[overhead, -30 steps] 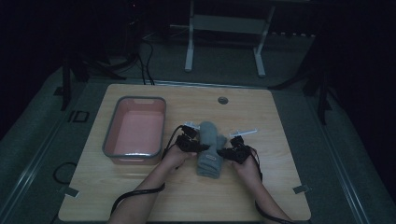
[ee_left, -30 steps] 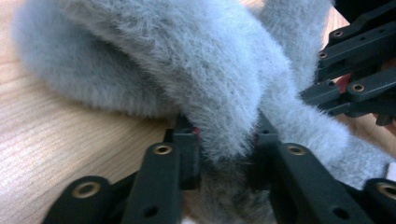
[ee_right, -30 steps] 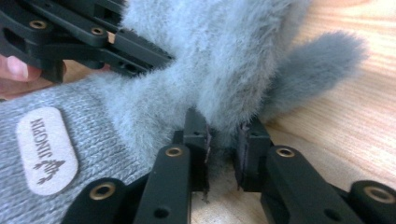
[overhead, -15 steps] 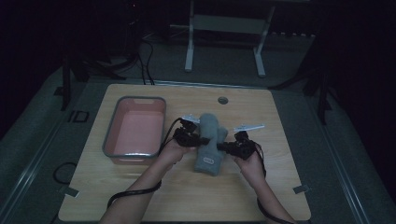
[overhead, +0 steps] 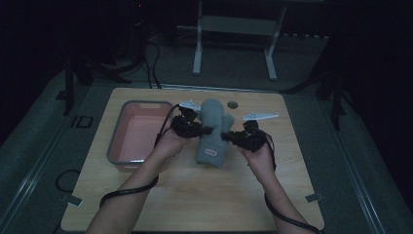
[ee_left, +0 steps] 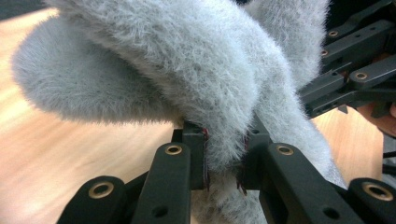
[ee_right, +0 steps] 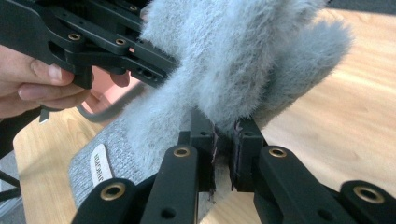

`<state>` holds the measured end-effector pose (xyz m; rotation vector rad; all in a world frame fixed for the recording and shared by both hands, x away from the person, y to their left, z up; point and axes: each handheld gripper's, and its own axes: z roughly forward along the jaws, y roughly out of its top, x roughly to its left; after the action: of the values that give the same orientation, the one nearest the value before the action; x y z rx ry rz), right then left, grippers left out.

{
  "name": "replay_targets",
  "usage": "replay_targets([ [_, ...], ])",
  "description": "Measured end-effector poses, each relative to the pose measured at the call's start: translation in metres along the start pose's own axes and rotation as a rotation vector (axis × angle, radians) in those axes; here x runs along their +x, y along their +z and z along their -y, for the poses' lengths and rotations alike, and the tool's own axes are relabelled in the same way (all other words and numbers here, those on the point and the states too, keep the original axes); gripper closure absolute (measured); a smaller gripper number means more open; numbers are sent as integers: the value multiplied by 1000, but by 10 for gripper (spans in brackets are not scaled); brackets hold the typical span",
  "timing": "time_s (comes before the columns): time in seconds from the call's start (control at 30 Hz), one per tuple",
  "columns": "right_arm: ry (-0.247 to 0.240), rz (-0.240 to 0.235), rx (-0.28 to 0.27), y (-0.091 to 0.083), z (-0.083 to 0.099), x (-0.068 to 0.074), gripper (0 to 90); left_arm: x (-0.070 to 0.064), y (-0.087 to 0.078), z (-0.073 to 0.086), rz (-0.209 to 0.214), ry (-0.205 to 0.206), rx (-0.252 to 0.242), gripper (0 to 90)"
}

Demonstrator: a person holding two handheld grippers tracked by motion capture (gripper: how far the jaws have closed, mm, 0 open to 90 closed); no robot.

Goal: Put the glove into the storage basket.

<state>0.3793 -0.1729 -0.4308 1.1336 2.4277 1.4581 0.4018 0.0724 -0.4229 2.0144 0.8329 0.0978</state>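
A grey fuzzy mitten with a ribbed cuff and a small label hangs over the middle of the wooden table, cuff end nearest me. My left gripper is shut on its left edge, and in the left gripper view the jaws pinch the fluffy fabric at the left gripper. My right gripper is shut on the mitten's right edge. In the right gripper view the mitten is clamped in the right gripper, and the left gripper grips the far side.
A grey-rimmed tray with a pink inside stands at the table's left, close to my left hand. A round hole sits near the table's back edge. A metal stand rises behind the table. Bare wood lies in front and to the right.
Both grippers have carried the mitten away from me toward the back of the table and raised it. Both stay shut on it.
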Motion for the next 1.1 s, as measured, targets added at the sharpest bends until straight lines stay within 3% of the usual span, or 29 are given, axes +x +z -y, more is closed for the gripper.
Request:
replay_targets([
  [0.17,-7,-22,-12,10,-19,10,823,9,-21,-7,-37,13,3,785],
  [0.37,-17,-57,-15,30,-39,25,823,28,-47,0,-62,-14,-19,785],
  [0.57,-49,-78,6,60,-59,47,824,46,-78,12,-128,-34,-21,784],
  [0.87,-70,-148,22,109,-87,83,823,74,-131,31,-212,-83,-25,784],
  [1.0,-86,-155,36,130,-93,94,824,86,-142,42,-243,-112,-23,784],
  [1.1,-82,-153,55,147,-92,96,824,97,-139,54,-249,-152,-19,785],
])
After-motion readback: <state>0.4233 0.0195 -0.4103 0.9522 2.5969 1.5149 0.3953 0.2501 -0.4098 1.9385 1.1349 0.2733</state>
